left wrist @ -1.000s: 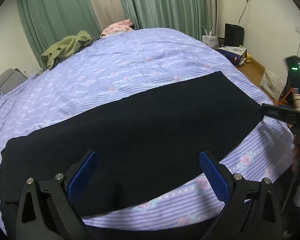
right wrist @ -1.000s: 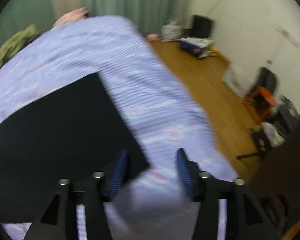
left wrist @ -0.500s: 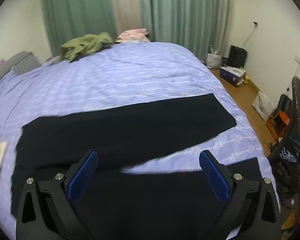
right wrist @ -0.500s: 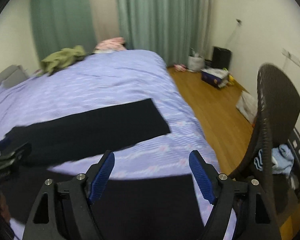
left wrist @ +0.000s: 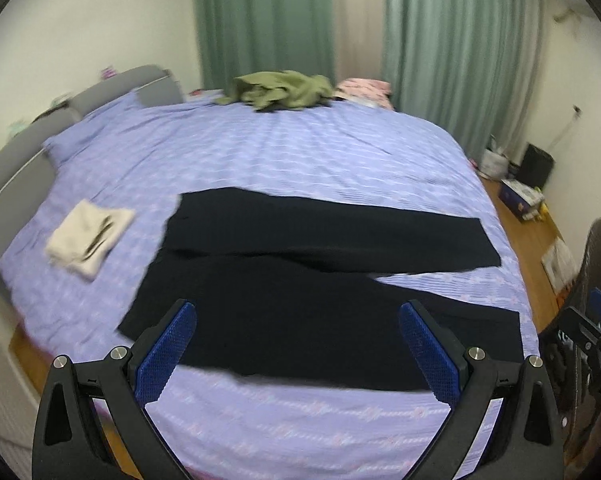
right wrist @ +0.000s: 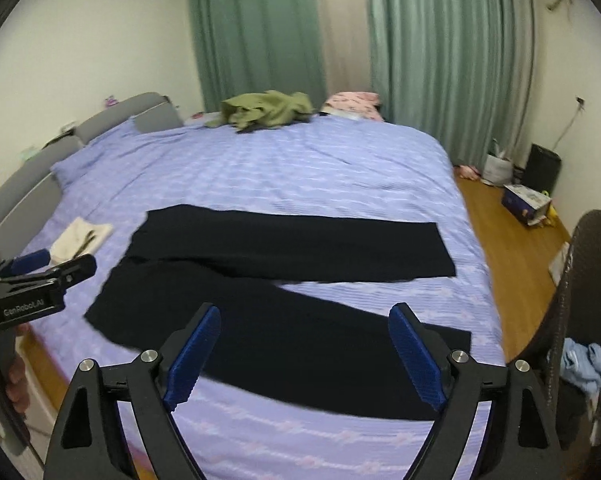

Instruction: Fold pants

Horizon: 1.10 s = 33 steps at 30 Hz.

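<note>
Black pants (left wrist: 300,280) lie flat on the purple bedspread (left wrist: 300,160), waist to the left and the two legs running right, spread apart in a narrow V. In the right wrist view the pants (right wrist: 284,280) look the same. My left gripper (left wrist: 297,308) hovers above and in front of the near leg, open, with nothing between its blue pads; it also shows at the left edge of the right wrist view, left gripper (right wrist: 40,280). My right gripper (right wrist: 305,310) hangs over the near leg, its jaws opening, with nothing between them.
A folded cream cloth (left wrist: 88,236) lies left of the waist. A green garment heap (left wrist: 284,90) and a pink item (left wrist: 362,88) sit at the far edge. A grey headboard (left wrist: 20,160) is on the left. A wicker chair (right wrist: 592,280) and a box (right wrist: 526,204) stand on the wood floor at right.
Both grippers have pulled back and risen away from the pants, so the whole garment now shows. The right gripper's jaws have widened from narrow at the hem corner.
</note>
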{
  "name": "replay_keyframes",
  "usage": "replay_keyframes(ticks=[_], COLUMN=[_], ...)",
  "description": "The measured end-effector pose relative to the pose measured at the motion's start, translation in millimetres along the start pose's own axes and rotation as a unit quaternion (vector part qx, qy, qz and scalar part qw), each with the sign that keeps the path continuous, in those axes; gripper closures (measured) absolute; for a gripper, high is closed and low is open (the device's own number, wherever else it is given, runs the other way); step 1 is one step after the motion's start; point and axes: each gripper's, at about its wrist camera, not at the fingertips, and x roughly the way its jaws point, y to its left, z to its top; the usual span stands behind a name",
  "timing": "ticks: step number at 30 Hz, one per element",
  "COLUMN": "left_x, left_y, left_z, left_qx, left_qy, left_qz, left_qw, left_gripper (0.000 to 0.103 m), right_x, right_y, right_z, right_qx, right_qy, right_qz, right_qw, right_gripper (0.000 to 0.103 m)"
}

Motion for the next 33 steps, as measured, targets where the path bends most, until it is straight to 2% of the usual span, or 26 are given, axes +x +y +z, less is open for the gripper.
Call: replay_keyframes(ticks=[3, 7, 10, 12, 16, 19, 25, 30, 33], left_x=[-6, 3, 21, 30, 53, 66, 121, 172, 196], left_y=[40, 108, 153, 178, 209, 227, 243, 248, 243], left_z=[-12, -32, -40, -43, -49, -53, -72, -85, -90], left_qx=[-0.024, -0.036, -0.015, 0.003, 0.026, 0.026, -0.001, -0.040, -0.040], left_qy=[0.007, 0.037, 0.070, 0.076, 0.101, 0.116, 0.175, 0.217, 0.226], left_qz=[0.007, 0.017, 0.018, 0.019, 0.020, 0.014, 0.007, -0.001, 0.007], left_qw=[0.9997, 0.9985, 0.9972, 0.9969, 0.9944, 0.9928, 0.9845, 0.9752, 0.9733], left_gripper=[0.000, 0.000, 0.000, 0.000, 0.000, 0.000, 0.000, 0.000, 0.000], right_x=[-3, 3, 16, 23, 42, 56, 95, 140, 173], right_y=[29, 74, 109, 128, 156, 168, 177, 165, 158], right_z=[-6, -22, -37, -45, -64, -77, -93, -106, -114], right_qx=[0.006, 0.019, 0.061, 0.095, 0.149, 0.177, 0.187, 0.203, 0.221], right_qy=[0.015, 0.033, 0.055, 0.066, 0.081, 0.096, 0.136, 0.162, 0.179], right_qz=[0.026, 0.017, -0.002, 0.000, -0.020, -0.032, -0.048, -0.048, -0.036], right_qw=[1.000, 0.999, 0.997, 0.993, 0.985, 0.979, 0.972, 0.964, 0.958], right_gripper=[0.014, 0.014, 0.014, 0.014, 0.014, 0.014, 0.014, 0.014, 0.014])
